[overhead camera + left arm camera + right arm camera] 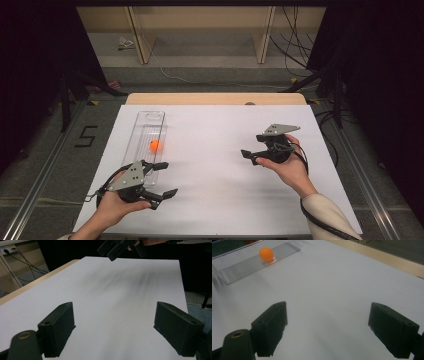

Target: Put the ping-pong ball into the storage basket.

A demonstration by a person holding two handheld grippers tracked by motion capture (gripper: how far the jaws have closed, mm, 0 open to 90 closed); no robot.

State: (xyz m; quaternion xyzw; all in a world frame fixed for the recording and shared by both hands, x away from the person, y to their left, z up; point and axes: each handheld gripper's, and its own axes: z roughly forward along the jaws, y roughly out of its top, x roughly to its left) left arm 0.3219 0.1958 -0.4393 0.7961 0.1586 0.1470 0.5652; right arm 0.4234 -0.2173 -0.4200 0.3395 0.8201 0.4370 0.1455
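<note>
An orange ball [155,145] lies in a long clear ridged tray [150,120] on the left part of the white table top [215,170]. My left gripper [167,178] is held open near the front left, just in front of the tray's near end, with nothing between its jaws. My right gripper [253,145] is held open right of centre, pointing left toward the tray, also with nothing in it. In the right gripper view the open right gripper [328,330] faces the ball [266,254] and tray [249,267] farther off. In the left gripper view the open left gripper [117,327] faces bare white surface.
The right gripper [117,248] and its hand show across the table in the left gripper view. A wooden edge [215,98] borders the table's far side. Beyond it are floor, cables [295,45] and shelf legs. Dark stands flank both sides.
</note>
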